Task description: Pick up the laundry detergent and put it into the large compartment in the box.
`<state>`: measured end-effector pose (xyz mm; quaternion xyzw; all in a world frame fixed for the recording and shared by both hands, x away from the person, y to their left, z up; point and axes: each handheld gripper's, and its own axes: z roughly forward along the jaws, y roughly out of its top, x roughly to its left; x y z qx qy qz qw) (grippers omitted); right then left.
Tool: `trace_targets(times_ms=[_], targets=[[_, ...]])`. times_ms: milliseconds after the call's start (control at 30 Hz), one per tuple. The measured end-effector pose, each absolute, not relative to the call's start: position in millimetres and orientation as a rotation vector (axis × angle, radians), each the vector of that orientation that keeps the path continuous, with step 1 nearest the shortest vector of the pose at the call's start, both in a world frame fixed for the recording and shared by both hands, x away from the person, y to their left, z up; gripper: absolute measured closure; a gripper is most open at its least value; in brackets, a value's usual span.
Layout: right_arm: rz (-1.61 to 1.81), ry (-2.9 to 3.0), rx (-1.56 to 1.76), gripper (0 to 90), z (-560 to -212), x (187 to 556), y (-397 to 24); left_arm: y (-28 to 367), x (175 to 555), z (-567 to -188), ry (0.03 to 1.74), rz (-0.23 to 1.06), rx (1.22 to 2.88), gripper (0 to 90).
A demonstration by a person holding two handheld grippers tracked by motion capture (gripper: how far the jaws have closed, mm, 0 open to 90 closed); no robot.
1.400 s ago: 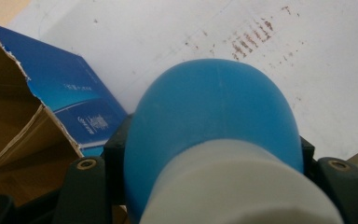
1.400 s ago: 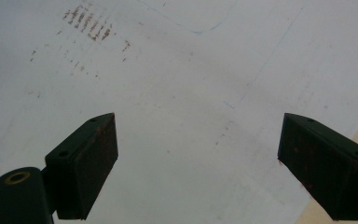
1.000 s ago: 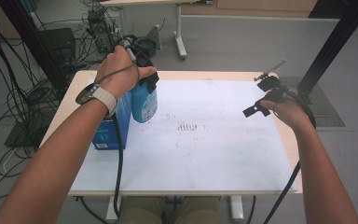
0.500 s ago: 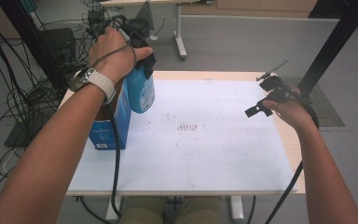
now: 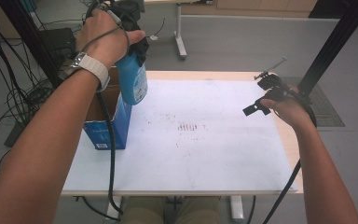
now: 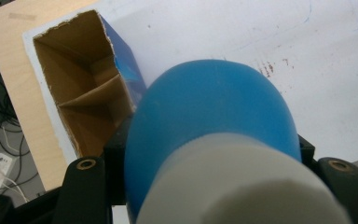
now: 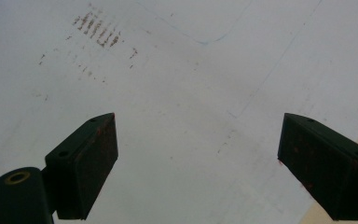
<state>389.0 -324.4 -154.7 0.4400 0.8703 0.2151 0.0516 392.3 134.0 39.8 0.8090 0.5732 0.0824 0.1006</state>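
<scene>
**Inspector:** Left tool (image 5: 133, 35), status?

**Assistant:** In the upper left of the high view, held in the person's left hand (image 5: 105, 37). Its jaws are clamped on a blue bottle (image 5: 134, 81) near the bottle's white upper end. The bottle hangs in the air, off the counter (image 5: 205, 154), just above and beside the open blue carton (image 5: 107, 123).

**Inspector:** The carton?

**Assistant:** It stands at the counter's left edge, top open. In the left tool view its brown interior shows a cardboard divider (image 6: 91, 93). The bottle's blue body (image 6: 214, 107) fills the centre of that frame, the carton to its upper left.

**Inspector:** Right tool (image 5: 261, 100)?

**Assistant:** At the right of the high view, in the right hand (image 5: 291, 109), above the counter's right edge. Its jaws stand wide apart with nothing between them; in the right tool view they frame the bare white sheet (image 7: 191, 116).

**Inspector:** Marks on that sheet?

**Assistant:** Reddish-brown smudges (image 5: 189, 127) near the middle; possibly stains, the view is too coarse to tell.
</scene>
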Motion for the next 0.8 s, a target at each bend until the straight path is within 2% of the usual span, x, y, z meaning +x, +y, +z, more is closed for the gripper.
trace_targets(times_ms=[800], targets=[[0.661, 2.641, 1.349, 12.1, -155, 387, -328, 167, 392, 57, 1.829, 0.227, 2.298, 39.5]])
